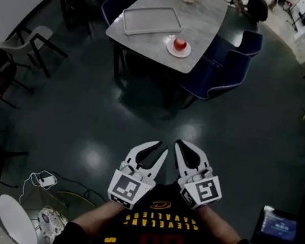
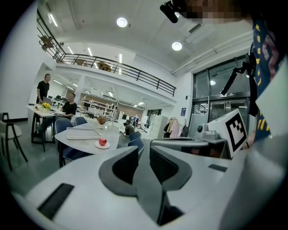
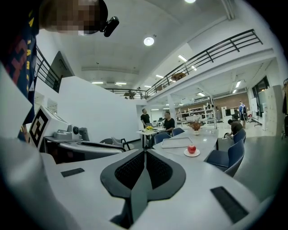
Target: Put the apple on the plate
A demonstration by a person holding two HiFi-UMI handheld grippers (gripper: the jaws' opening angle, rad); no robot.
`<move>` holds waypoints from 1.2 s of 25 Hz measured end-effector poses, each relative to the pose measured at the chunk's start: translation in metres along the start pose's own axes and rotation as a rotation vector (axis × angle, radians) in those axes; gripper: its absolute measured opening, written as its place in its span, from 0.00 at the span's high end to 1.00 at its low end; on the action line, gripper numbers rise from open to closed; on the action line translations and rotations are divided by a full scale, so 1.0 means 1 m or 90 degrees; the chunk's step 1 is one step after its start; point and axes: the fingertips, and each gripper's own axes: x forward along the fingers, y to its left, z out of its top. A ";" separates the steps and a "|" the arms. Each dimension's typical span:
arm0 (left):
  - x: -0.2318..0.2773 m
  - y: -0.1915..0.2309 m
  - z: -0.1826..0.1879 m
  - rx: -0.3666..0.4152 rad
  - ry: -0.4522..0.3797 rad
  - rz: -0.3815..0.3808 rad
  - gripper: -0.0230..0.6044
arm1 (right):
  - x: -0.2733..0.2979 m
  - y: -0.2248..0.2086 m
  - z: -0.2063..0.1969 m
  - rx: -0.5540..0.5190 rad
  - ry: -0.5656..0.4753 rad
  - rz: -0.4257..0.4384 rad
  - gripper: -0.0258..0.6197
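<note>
While the left gripper [image 1: 161, 149] and the right gripper [image 1: 179, 144] are held side by side close to the person's chest, both are empty. The left jaws keep a narrow gap and the right jaws are pressed together. The red apple [image 1: 180, 43] sits on the white plate [image 1: 185, 53], near the near edge of the grey table [image 1: 209, 18], beside a tray [image 1: 151, 21]. Blue chairs [image 1: 230, 67] line the table's right edge. Wide dark floor [image 1: 142, 111] lies between the grippers and the table.
</note>
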 end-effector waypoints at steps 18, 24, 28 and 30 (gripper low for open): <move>0.034 0.058 0.016 -0.010 0.007 0.001 0.96 | 0.070 -0.020 0.008 0.027 -0.004 0.035 0.95; 0.079 0.087 0.036 0.009 0.001 0.049 0.85 | 0.106 -0.064 0.022 0.040 -0.010 0.061 0.95; 0.121 0.092 0.040 0.012 0.027 0.051 0.85 | 0.123 -0.101 0.030 0.053 -0.014 0.069 0.95; 0.141 0.098 0.045 0.019 0.024 0.060 0.85 | 0.131 -0.119 0.033 0.060 -0.014 0.075 0.95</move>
